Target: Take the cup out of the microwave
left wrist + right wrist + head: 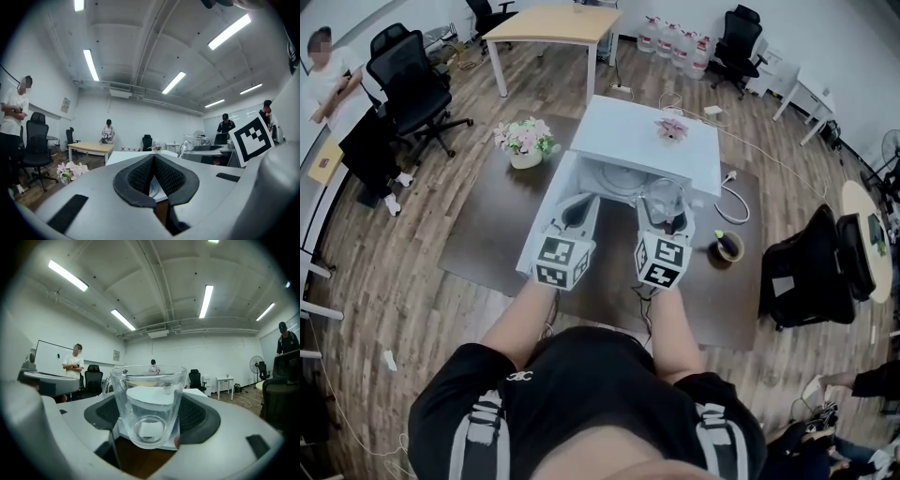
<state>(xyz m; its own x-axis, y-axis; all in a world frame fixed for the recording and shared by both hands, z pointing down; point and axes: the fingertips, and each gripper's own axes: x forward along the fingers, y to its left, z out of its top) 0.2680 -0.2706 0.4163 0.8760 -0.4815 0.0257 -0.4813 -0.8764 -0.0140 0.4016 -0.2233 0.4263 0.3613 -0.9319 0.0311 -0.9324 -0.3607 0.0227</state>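
Cup [149,401] retention is provided by the right gripper [664,214]. The clear glass cup is clamped upright between the two dark pads [196,416], with the jaws set wide around its body. Its handle is seen on the left side in the right gripper view. The cup is held clear of the tabletop [487,225], directly in front of the right half of the microwave's open cavity. The white top of the microwave [628,141] is visible through the glass, beyond the cup.

The left gripper [578,208] is positioned beside the right one, in front of the left half of the cavity. Its jaws are closed tip to tip, and nothing is held between them. Both grippers are pointed level, toward the microwave.

The microwave is located near the centre of the dark tabletop. Its door [542,225] is swung open at the left side. A small pink flower [672,128] is placed on the microwave top. A pot of pale flowers [525,142] is set on the tabletop just left of the microwave. A white cable [734,204] and a dark round object [729,247] are found toward the right edge of the tabletop.
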